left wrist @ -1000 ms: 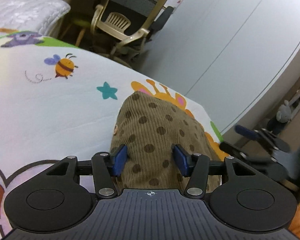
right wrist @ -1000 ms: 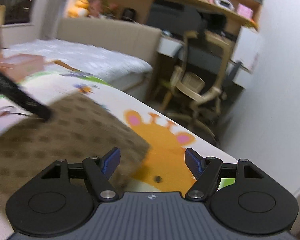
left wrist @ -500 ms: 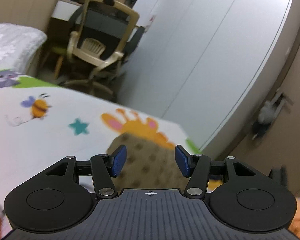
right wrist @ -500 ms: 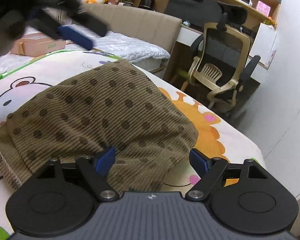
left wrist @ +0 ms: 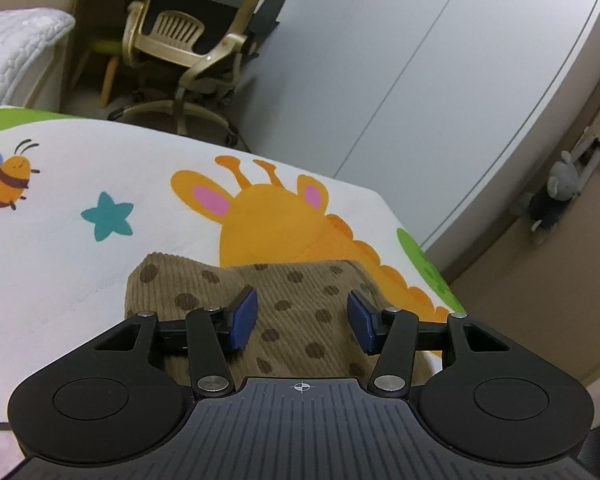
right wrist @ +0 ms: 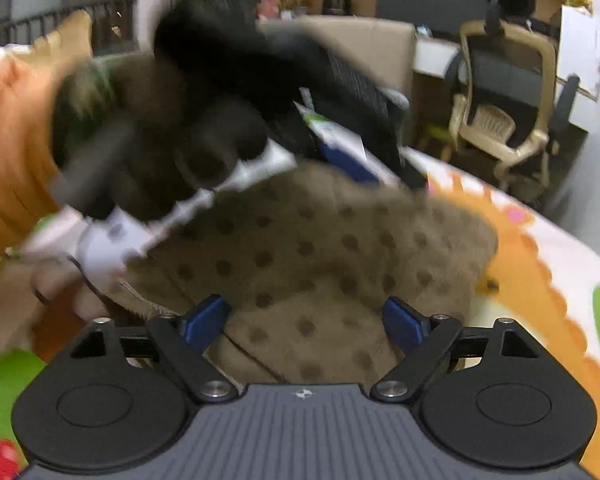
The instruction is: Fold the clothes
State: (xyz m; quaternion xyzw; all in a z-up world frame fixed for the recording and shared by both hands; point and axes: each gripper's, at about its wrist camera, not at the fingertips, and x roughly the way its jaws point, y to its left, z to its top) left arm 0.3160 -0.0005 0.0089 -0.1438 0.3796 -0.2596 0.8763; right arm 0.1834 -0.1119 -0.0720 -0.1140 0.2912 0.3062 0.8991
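Observation:
A brown corduroy garment with dark dots [left wrist: 296, 292] lies folded on the cartoon bed cover [left wrist: 60, 280], near the giraffe print. My left gripper [left wrist: 302, 320] hovers over its near part. The jaws are closing slightly, the blue pads stand apart and pinch no cloth. In the right wrist view the same garment [right wrist: 340, 248] spreads out below my right gripper [right wrist: 305, 322]. Its jaws are opening wide, with cloth lying under them, not pressed. A black-gloved hand [right wrist: 180, 148] with an orange sleeve carries the left gripper, blurred, over the garment's far left part.
The bed's corner and edge fall away just right of the garment [left wrist: 428, 264]. Beyond stand a beige office chair [left wrist: 188, 52], grey wardrobe doors [left wrist: 420, 60], and a plush toy on a door handle [left wrist: 556, 196]. A white quilt [left wrist: 16, 52] lies at far left.
The right gripper's jaws have widened and it has sunk closer to the garment. The left gripper has drawn back across the garment, and its gloved hand now fills the right view's upper left.

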